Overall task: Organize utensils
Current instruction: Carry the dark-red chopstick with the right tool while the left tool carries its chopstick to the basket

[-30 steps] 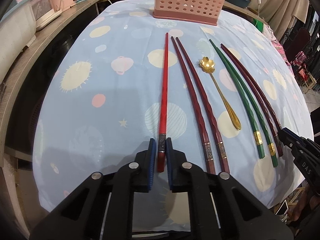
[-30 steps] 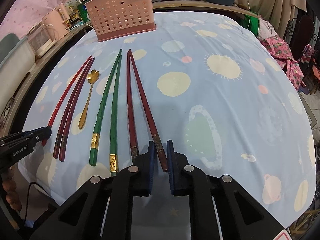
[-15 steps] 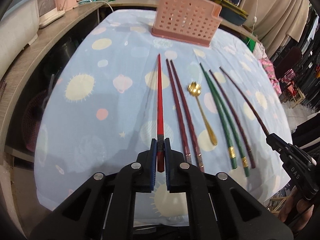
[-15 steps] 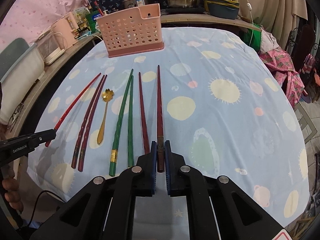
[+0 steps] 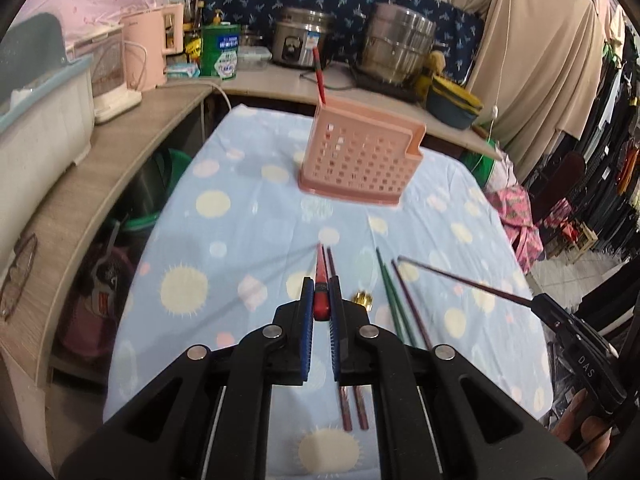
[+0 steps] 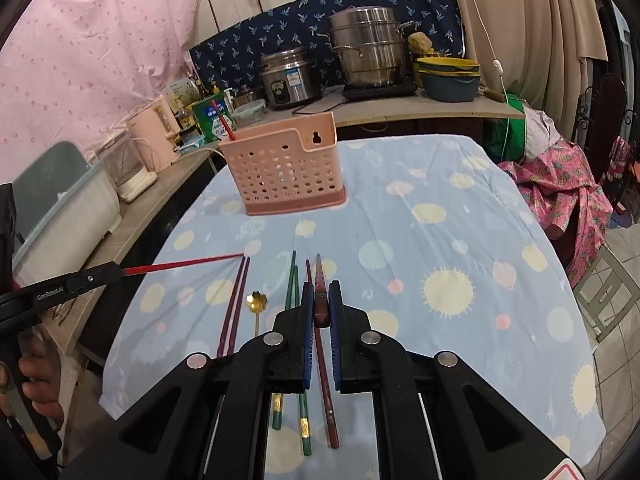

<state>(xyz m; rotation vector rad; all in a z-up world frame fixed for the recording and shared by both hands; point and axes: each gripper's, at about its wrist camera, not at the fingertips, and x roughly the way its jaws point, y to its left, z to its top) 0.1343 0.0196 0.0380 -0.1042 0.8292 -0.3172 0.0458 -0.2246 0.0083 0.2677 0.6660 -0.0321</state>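
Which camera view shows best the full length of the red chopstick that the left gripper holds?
The right wrist view: there the red chopstick runs sideways from the left gripper, tip included. In the left wrist view it points away, foreshortened between the fingers.

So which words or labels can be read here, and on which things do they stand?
"DAS": on the right gripper, seen from the left wrist.
"GenRobot.AI": on the left gripper, seen from the right wrist.
Green can label: too blurred to read.
Rice cooker sticker: too small to read.
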